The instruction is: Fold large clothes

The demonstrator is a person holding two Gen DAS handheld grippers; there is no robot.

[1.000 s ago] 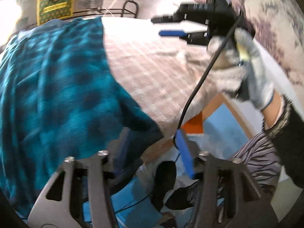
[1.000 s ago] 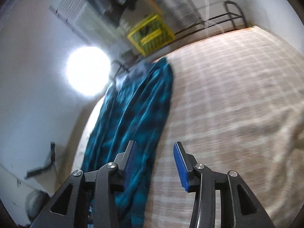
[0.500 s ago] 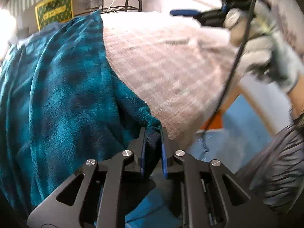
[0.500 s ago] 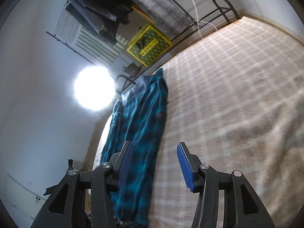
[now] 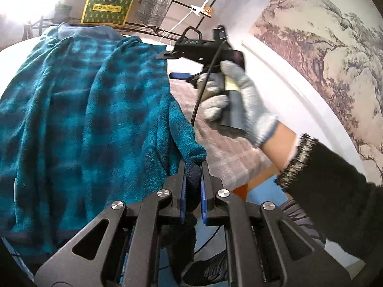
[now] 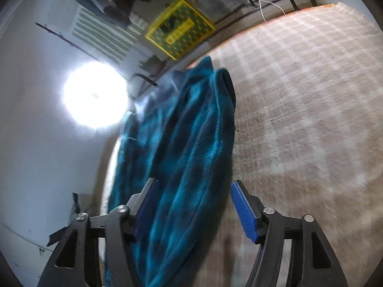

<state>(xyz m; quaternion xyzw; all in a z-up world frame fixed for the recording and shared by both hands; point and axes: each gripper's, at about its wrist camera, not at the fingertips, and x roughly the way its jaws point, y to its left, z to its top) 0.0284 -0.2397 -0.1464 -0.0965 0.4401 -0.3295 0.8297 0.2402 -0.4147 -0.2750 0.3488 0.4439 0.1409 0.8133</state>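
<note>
A teal plaid fleece garment lies spread over the left part of the bed. My left gripper is shut on its near right corner, and a dark fold of fleece is pinched between the blue pads. In the left wrist view a gloved hand holds my right gripper above the garment's right edge. In the right wrist view that gripper hovers over the garment. Its jaws are opening; fleece shows between the fingers but they do not press it.
The bed has a beige checked cover, bare to the right of the garment. A yellow-green box and a metal rack with hanging clothes stand behind the bed. A bright lamp glares at the left.
My left gripper has shut on the garment's corner and lifted it a little. My right gripper has swung left and down from over the bare cover to the garment, its jaws wider.
</note>
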